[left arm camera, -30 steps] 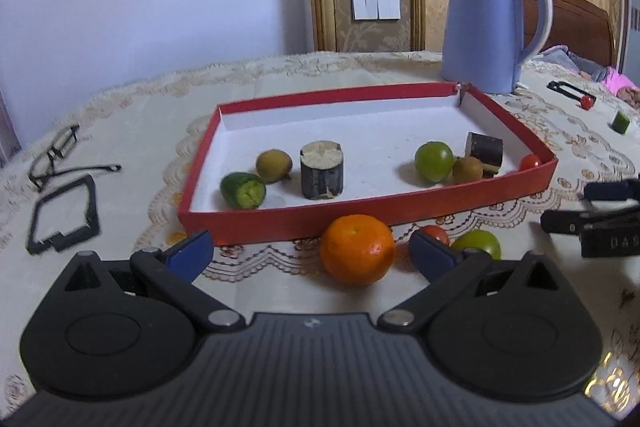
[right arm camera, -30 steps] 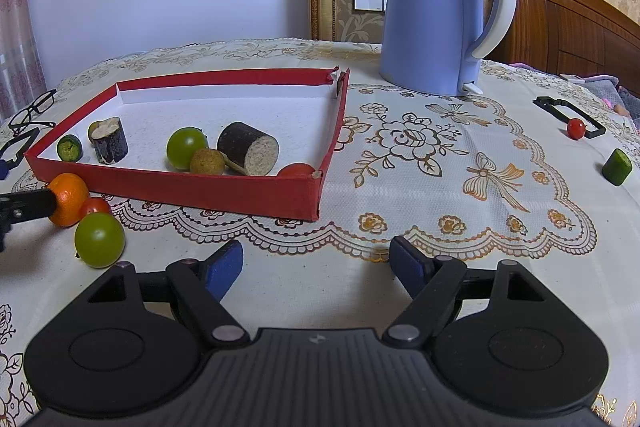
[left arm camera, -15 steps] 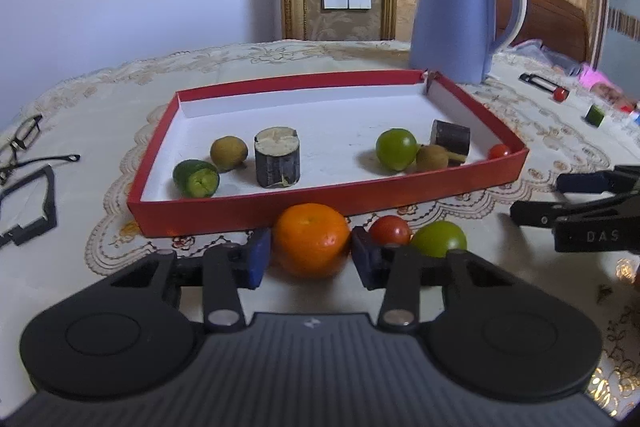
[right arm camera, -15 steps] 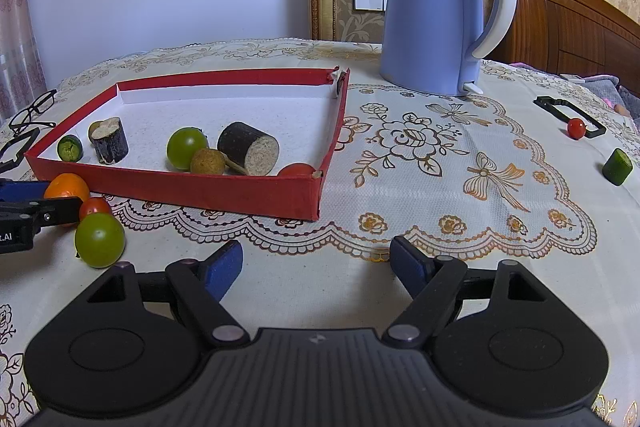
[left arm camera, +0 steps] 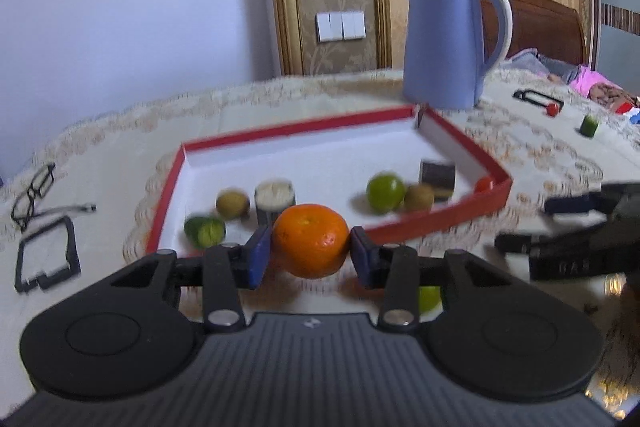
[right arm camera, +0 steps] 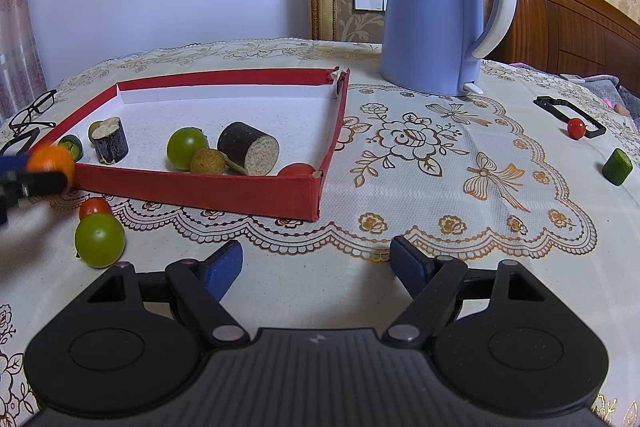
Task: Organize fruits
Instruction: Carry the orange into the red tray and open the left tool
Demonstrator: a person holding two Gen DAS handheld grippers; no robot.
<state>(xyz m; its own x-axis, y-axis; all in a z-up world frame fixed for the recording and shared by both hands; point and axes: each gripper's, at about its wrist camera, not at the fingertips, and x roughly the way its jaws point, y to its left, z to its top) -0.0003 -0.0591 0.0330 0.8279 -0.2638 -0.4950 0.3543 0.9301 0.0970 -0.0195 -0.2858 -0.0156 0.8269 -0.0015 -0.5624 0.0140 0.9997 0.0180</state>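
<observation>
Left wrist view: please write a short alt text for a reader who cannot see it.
The left gripper holds an orange between its blue pads, in front of a red tray that contains green and brown fruits. A blue kettle stands behind the tray.

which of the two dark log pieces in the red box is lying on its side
The dark log piece beside the green tomato, toward the red box's right end. Its pale cut face points sideways; the other log piece, near the left end, stands upright with its cut face up.
</observation>
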